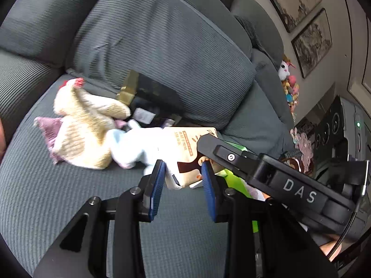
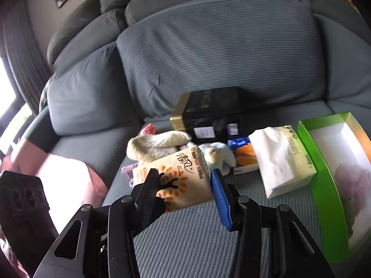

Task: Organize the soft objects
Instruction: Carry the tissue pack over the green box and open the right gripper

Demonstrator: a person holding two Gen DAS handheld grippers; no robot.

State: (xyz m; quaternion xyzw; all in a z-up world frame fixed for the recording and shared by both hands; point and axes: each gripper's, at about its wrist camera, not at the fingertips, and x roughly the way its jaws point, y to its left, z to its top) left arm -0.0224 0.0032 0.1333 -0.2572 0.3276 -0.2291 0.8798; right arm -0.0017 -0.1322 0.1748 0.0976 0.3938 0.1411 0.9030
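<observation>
My right gripper [image 2: 184, 179] is shut on a beige tissue pack [image 2: 183, 180] with an orange tree print and holds it above the sofa seat; the pack also shows in the left wrist view [image 1: 187, 155]. My left gripper [image 1: 183, 169] is open and empty, its fingers either side of the pack's lower end. A cream chicken plush [image 1: 85, 122] [image 2: 157, 147] and a pale blue-white plush [image 1: 134, 148] [image 2: 218, 154] lie on the seat behind the pack.
A black and gold box [image 2: 208, 111] leans on the grey back cushion [image 2: 220, 53]. A white-green tissue pack [image 2: 283, 159], a small blue-orange pack [image 2: 243, 155] and a green box [image 2: 336, 176] lie at right. A pink item [image 2: 69, 180] lies at left.
</observation>
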